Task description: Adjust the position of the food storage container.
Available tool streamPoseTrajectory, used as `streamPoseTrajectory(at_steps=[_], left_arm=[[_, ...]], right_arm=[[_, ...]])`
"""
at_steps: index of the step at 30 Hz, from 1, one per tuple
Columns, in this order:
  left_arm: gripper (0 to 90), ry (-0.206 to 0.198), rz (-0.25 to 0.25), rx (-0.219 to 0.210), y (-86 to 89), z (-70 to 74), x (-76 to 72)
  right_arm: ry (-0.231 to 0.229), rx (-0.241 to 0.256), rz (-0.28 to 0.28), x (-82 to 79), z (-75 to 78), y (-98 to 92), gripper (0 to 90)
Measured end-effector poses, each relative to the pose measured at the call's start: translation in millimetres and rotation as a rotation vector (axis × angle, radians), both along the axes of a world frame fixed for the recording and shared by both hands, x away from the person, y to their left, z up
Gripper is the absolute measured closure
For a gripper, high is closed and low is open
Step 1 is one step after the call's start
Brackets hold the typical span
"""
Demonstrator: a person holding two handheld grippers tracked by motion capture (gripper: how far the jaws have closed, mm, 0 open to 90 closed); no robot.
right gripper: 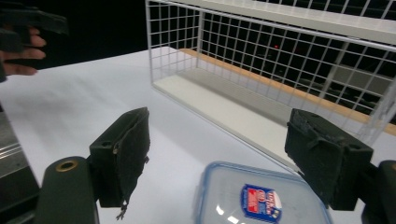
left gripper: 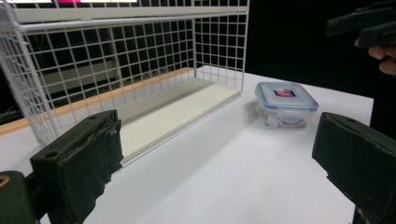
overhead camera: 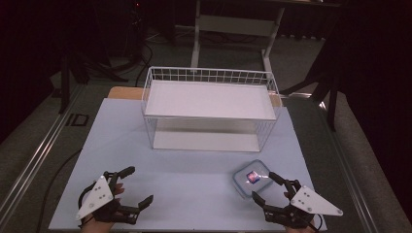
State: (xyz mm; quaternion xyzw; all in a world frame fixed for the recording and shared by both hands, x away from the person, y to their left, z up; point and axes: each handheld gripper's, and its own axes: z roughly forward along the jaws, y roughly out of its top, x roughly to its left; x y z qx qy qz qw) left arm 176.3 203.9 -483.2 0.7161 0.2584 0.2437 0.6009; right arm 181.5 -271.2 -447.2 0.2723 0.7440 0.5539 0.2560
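Observation:
A small clear food box with a blue-rimmed lid and a red-and-blue sticker sits on the white table at the front right. My right gripper is open just behind it, the jaws spread wide and the box lying low between them without touching. My left gripper is open over bare table at the front left, nothing between its jaws.
A white wire rack with two shelves stands at the middle back of the table, its open side facing me. Floor cables and a metal stand lie beyond the table edges.

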Motion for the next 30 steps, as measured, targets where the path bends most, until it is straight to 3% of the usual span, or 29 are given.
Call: streamPoseTrajectory(at_steps=[5,11,17,20,22,27,29,30], left_arm=[[2.5,0.005,-0.013,0.009,-3.2,-0.9,0.4],[2.5,0.0,-0.015,0.02,-5.4,-0.5,-0.6],[2.5,0.008,-0.02,0.011,-5.3,-1.3,0.2],[2.5,0.008,-0.02,0.015,-5.1,-1.5,0.5],[2.5,0.011,-0.021,0.012,-4.6,-1.3,0.3],[2.5,0.011,-0.021,0.017,-4.4,-1.6,0.4],[2.5,0.014,-0.022,0.014,-4.7,-2.0,0.8],[2.5,0.014,-0.022,0.014,-4.7,-2.0,0.8]], right_arm=[[-0.018,-0.001,0.031,-6.1,10.7,4.8,15.6],[-0.018,0.051,0.071,-7.6,27.5,7.6,13.1],[-0.01,0.074,0.015,9.2,41.6,8.4,12.3],[0.006,0.053,-0.014,18.6,44.4,7.7,12.9],[0.053,0.043,-0.004,35.5,44.2,3.7,20.8],[0.095,-0.018,-0.031,61.2,31.1,-3.6,42.7],[0.112,-0.067,-0.076,72.1,21.4,-6.5,50.3],[0.123,-0.066,-0.084,76.2,16.7,-8.6,54.3]])
